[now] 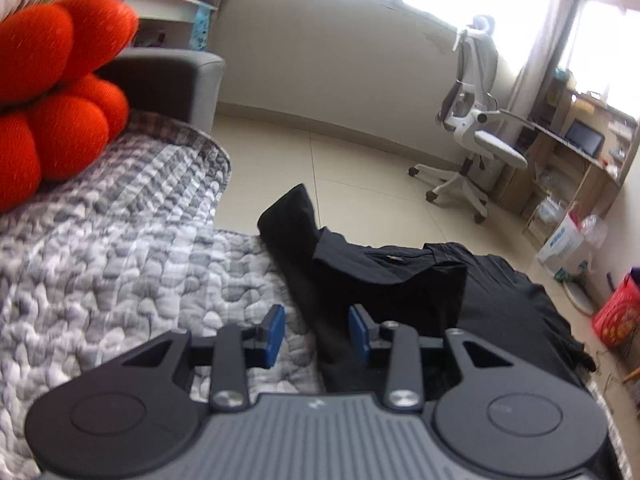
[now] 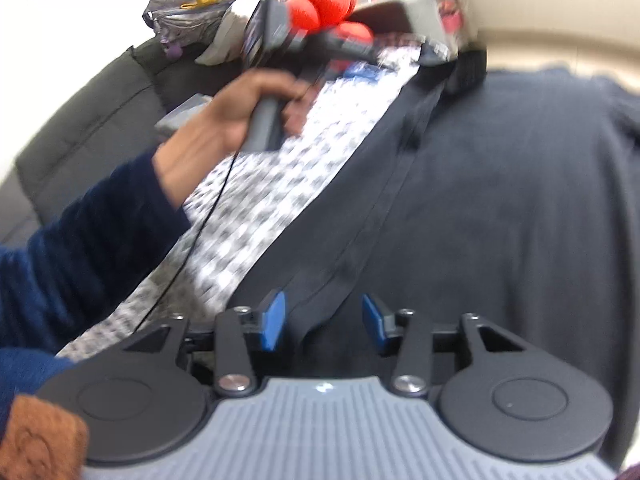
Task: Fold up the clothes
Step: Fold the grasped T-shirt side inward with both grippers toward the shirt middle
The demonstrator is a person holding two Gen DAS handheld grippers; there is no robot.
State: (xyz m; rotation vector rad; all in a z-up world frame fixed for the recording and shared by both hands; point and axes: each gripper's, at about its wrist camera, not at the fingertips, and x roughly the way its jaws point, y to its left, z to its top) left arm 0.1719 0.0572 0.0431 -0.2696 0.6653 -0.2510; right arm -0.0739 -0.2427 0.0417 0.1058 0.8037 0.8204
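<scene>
A black garment (image 1: pixel 404 280) lies on the grey-and-white quilt (image 1: pixel 120 248), partly folded, with one sleeve sticking up at its far end. My left gripper (image 1: pixel 316 334) is open and hovers over the garment's left edge; nothing sits between its blue pads. In the right wrist view the same black garment (image 2: pixel 500 200) spreads flat over the quilt (image 2: pixel 256 184). My right gripper (image 2: pixel 324 322) is open just above a long folded edge of the cloth. The person's left hand (image 2: pixel 236 116) holds the left gripper's handle further up; that view is blurred.
A red flower-shaped cushion (image 1: pixel 56 80) rests on the grey sofa arm (image 1: pixel 172 84). A white office chair (image 1: pixel 472 120), a wooden desk (image 1: pixel 576 152) and bags (image 1: pixel 616 312) stand on the tiled floor (image 1: pixel 340 168) beyond the quilt's edge.
</scene>
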